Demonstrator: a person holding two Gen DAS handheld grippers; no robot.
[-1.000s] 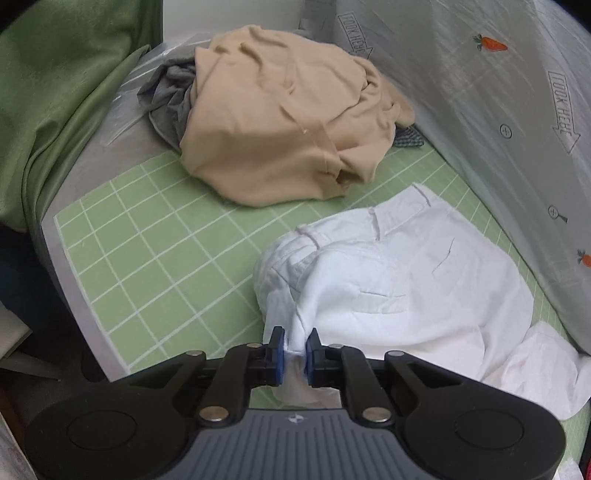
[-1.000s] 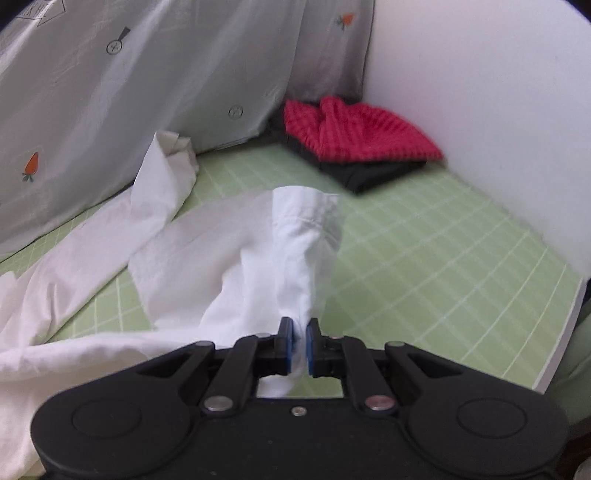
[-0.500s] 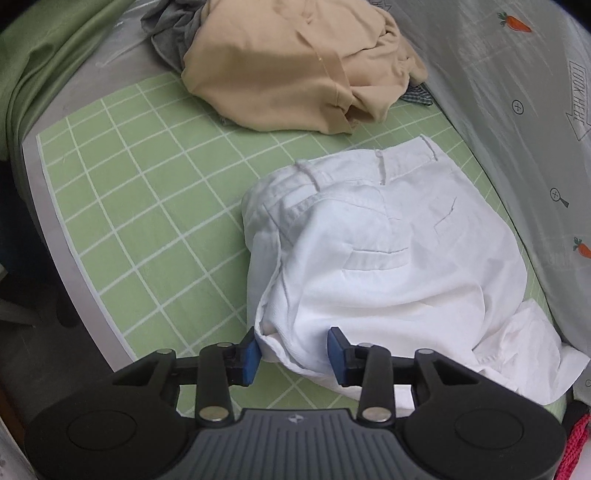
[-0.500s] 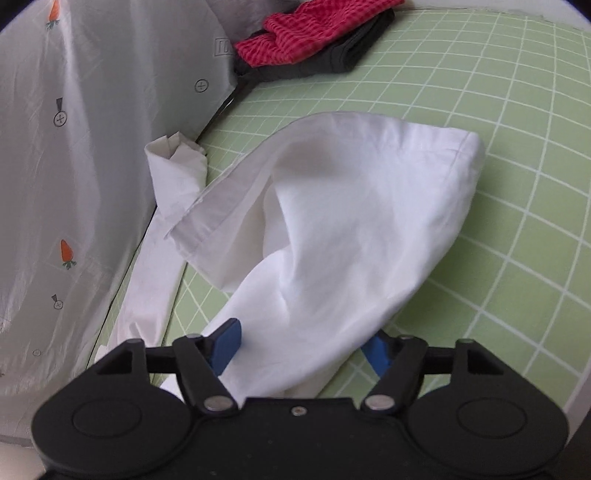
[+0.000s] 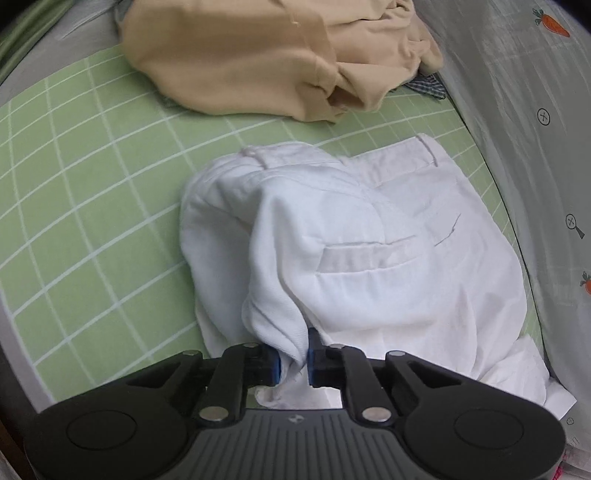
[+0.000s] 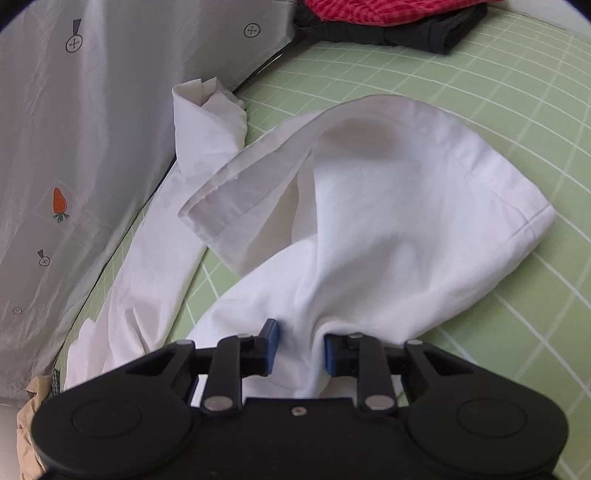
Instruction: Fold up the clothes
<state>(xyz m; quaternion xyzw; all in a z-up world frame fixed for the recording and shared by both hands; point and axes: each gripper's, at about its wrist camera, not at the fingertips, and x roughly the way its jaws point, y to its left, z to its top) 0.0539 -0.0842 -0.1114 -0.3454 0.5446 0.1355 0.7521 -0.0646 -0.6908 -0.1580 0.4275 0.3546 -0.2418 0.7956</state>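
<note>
Across the green gridded surface [image 5: 85,206] white trousers [image 5: 388,236] lie stretched, their long axis running from the waistband end under the left gripper [image 5: 293,360] to the leg ends under the right gripper [image 6: 301,347]. Each tool sits at its own end, so neither arm needs to cross over.

On the left, the jaws are clenched on a bunched ridge of cloth near the seat, drawn up into a peak; the waistband and a welt pocket spread away toward the far side. On the right, the jaws stand partly parted with a thick gather of one trouser leg between them; whether the pads actually bite the cloth I cannot tell. That leg fans out to a hem at the far right, while the other leg trails along the grey printed sheet [image 6: 74,147] on the left.

A tan garment [image 5: 258,55] is heaped well beyond the waistband; a red checked piece [image 6: 388,9] on dark cloth is cut off at the far edge. Cloth beneath both tools is hidden.
</note>
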